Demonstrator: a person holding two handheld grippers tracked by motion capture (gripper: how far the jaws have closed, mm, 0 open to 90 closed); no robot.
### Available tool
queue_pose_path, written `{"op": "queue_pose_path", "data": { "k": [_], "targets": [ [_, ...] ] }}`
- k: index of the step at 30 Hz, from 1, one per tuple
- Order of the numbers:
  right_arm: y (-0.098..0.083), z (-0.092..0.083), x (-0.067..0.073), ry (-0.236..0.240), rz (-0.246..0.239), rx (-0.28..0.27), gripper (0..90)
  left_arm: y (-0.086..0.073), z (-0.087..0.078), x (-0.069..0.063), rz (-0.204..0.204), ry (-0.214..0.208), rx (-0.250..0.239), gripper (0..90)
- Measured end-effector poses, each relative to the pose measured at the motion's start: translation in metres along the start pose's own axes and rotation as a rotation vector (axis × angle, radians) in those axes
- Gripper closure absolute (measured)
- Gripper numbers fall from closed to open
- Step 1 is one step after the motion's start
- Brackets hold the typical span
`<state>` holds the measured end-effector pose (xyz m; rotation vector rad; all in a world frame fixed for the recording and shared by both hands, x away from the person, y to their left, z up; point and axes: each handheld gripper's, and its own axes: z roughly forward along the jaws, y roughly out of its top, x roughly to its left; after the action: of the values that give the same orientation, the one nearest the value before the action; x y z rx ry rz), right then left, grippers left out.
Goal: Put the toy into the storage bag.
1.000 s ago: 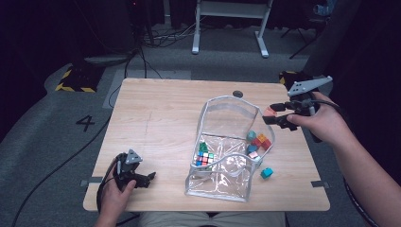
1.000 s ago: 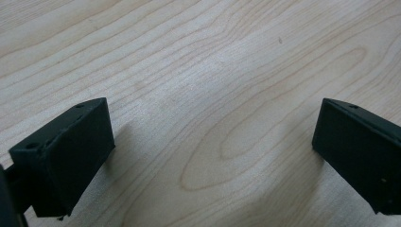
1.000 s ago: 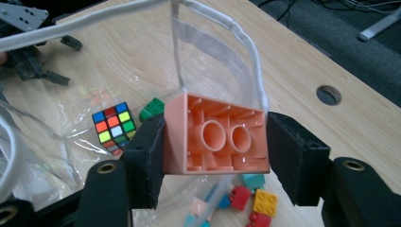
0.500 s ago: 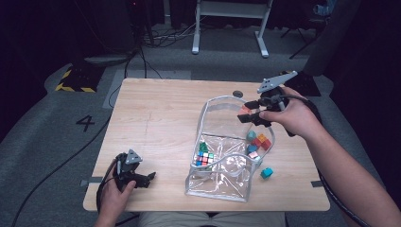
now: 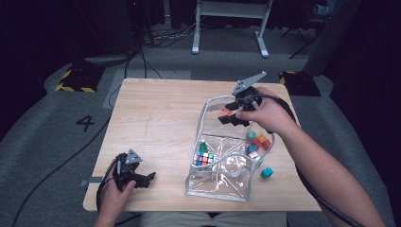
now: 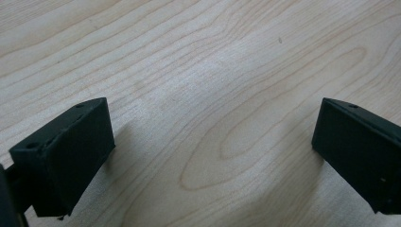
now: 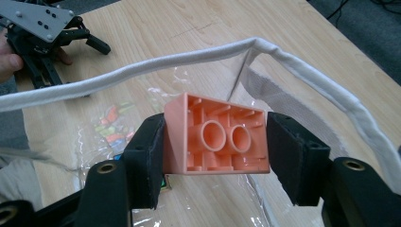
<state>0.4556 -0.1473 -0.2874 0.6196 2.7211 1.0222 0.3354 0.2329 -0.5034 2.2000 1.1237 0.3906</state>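
Observation:
My right gripper (image 5: 229,113) is shut on a peach toy brick (image 7: 216,135), its hollow underside facing the camera. It holds the brick (image 5: 226,111) over the far end of a clear pouch with white trim (image 5: 206,105), just inside the raised rim (image 7: 142,68). Inside the pouch lie a multicoloured puzzle cube (image 5: 204,158) and several small coloured bricks (image 5: 259,141). My left gripper (image 5: 143,178) rests on the table near its front left corner. Its jaws stand open (image 6: 208,142) over bare wood.
A teal block (image 5: 267,172) lies on the wooden table (image 5: 156,113) just right of the pouch. The left gripper (image 7: 42,33) shows far off in the right gripper view. Cables and a white stand's legs (image 5: 229,28) are on the floor beyond the table.
My right hand has carried the peach brick leftward and slightly down, from beyond the table's right side to above the pouch's far rim. The left hand has stayed put.

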Motion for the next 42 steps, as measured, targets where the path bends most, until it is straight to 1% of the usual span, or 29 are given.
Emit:
{"op": "queue_pose_path", "data": {
  "k": [1,4,5,6,7,8,9,10,11,12,13,14,15,16,17,18,19,20,21,22,26,29,32,34,38,42],
  "targets": [
    [0.001,0.003,0.0,0.004,0.01,0.006,41.6,0.0,0.0,0.0,0.0,0.0,0.0,0.0],
    [0.003,0.013,0.0,0.01,0.002,0.012,41.6,0.0,0.0,0.0,0.0,0.0,0.0,0.0],
    [0.004,0.016,-0.001,0.009,-0.013,0.009,41.6,0.0,0.0,0.0,0.0,0.0,0.0,0.0],
    [0.004,0.019,0.0,0.015,-0.01,0.013,41.6,0.0,0.0,0.0,0.0,0.0,0.0,0.0],
    [0.005,0.021,0.0,0.011,-0.011,0.023,41.5,0.0,0.0,0.0,0.0,0.0,0.0,0.0],
    [0.005,0.023,0.0,0.015,-0.017,0.018,41.6,0.0,0.0,0.0,0.0,-0.001,-0.001,0.0],
    [0.006,0.025,0.002,0.019,-0.002,0.027,41.6,0.0,0.0,0.0,0.0,-0.001,-0.001,0.0],
    [0.006,0.027,0.001,0.017,-0.019,0.029,41.5,0.0,0.0,0.0,0.0,-0.001,0.0,0.0],
    [0.006,0.029,0.002,0.021,-0.013,0.029,41.6,0.0,0.0,0.0,0.0,-0.001,0.0,0.0],
    [0.007,0.031,0.001,0.02,-0.034,0.028,41.6,0.0,0.0,0.0,0.0,-0.001,-0.001,0.0],
    [0.007,0.033,0.003,0.023,-0.019,0.033,41.6,0.0,0.0,0.0,0.0,0.0,0.0,0.0],
    [0.008,0.036,0.002,0.026,-0.036,0.029,41.6,0.0,0.0,0.0,0.0,0.0,0.0,0.0],
    [0.008,0.037,0.004,0.03,-0.017,0.038,41.6,0.0,0.0,0.0,0.0,-0.001,0.0,0.0],
    [0.009,0.04,0.003,0.032,-0.031,0.034,41.5,0.0,0.0,0.0,0.0,0.0,0.0,0.0],
    [0.009,0.042,0.004,0.029,-0.027,0.046,41.5,0.0,0.0,0.0,0.0,0.0,0.0,0.0],
    [0.009,0.044,0.004,0.034,-0.032,0.038,41.6,0.0,0.0,0.0,0.0,-0.001,-0.001,0.0],
    [0.01,0.046,0.005,0.034,-0.039,0.048,41.6,0.0,0.0,0.0,-0.001,-0.001,0.001,0.0],
    [0.011,0.048,0.006,0.036,-0.033,0.049,41.6,0.0,0.0,0.0,-0.003,-0.001,-0.001,0.0],
    [0.012,0.05,0.006,0.041,-0.036,0.046,41.6,0.0,0.0,0.0,-0.003,-0.002,-0.001,0.0],
    [0.013,0.052,0.006,0.039,-0.052,0.05,41.6,0.0,0.0,0.0,-0.003,-0.001,0.0,0.0],
    [0.015,0.06,0.008,0.045,-0.061,0.065,41.6,0.0,0.0,0.0,-0.003,-0.001,0.001,0.0],
    [0.014,0.066,0.009,0.051,-0.058,0.078,41.6,0.0,0.0,0.0,-0.003,-0.001,-0.001,0.0],
    [0.012,0.072,0.007,0.054,-0.071,0.08,41.6,0.0,0.0,0.0,-0.001,-0.001,0.001,0.0],
    [0.01,0.077,0.006,0.054,-0.067,0.087,41.6,0.0,0.0,0.0,-0.002,-0.001,0.001,0.0],
    [0.005,0.086,0.005,0.058,-0.078,0.104,41.6,0.0,0.0,0.0,0.0,-0.001,-0.001,0.0],
    [0.0,0.094,0.006,0.064,-0.054,0.114,41.6,0.0,0.0,0.0,0.0,-0.001,0.0,0.1]
  ]
}}
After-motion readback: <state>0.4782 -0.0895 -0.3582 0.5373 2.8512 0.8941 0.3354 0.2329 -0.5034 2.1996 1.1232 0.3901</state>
